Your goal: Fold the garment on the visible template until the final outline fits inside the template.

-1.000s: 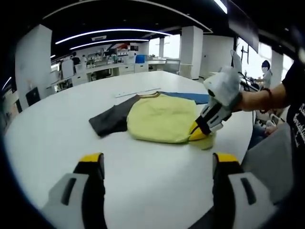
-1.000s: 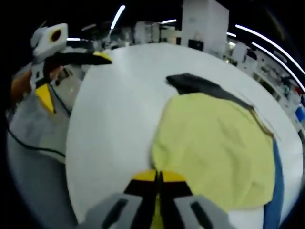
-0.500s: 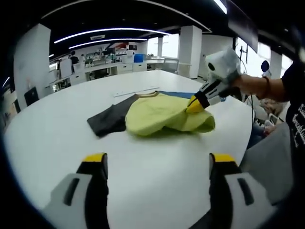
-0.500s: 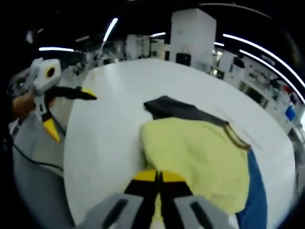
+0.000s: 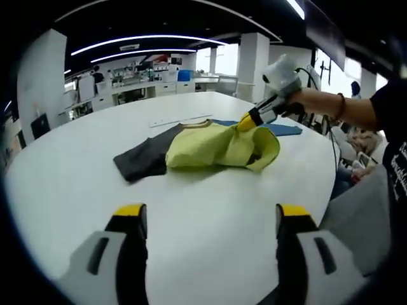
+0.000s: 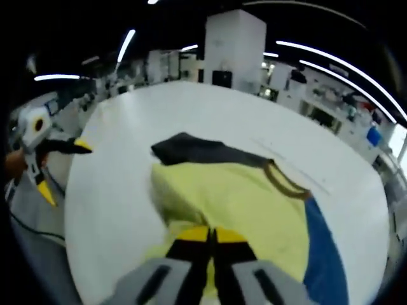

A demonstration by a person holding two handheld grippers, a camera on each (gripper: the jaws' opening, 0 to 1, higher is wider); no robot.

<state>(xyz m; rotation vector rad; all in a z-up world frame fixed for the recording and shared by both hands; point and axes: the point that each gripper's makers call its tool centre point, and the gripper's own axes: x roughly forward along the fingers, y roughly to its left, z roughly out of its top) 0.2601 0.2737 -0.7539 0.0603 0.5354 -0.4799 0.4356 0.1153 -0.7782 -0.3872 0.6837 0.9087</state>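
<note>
A yellow garment (image 5: 216, 146) with dark grey sleeves (image 5: 143, 162) lies on the round white table (image 5: 191, 235), over a blue template (image 5: 280, 129). In the left gripper view my right gripper (image 5: 247, 122) holds the garment's near hem lifted and curled over toward the collar. My left gripper (image 5: 206, 219) hangs open above bare table in front of the garment. In the right gripper view the right gripper (image 6: 211, 236) is shut on the yellow hem; beyond it lie the yellow body (image 6: 235, 197), the brown collar (image 6: 283, 181), a dark sleeve (image 6: 191, 151) and the blue template (image 6: 324, 248).
The left gripper (image 6: 60, 147) shows at the far left of the right gripper view, off the table's edge. A long pale strip (image 5: 181, 121) lies behind the garment. Desks, pillars and a seated person (image 5: 353, 95) stand beyond the table.
My right gripper has lifted the yellow hem off the table and carried it back toward the collar, folding the body over. The left gripper has stayed open and nearly still.
</note>
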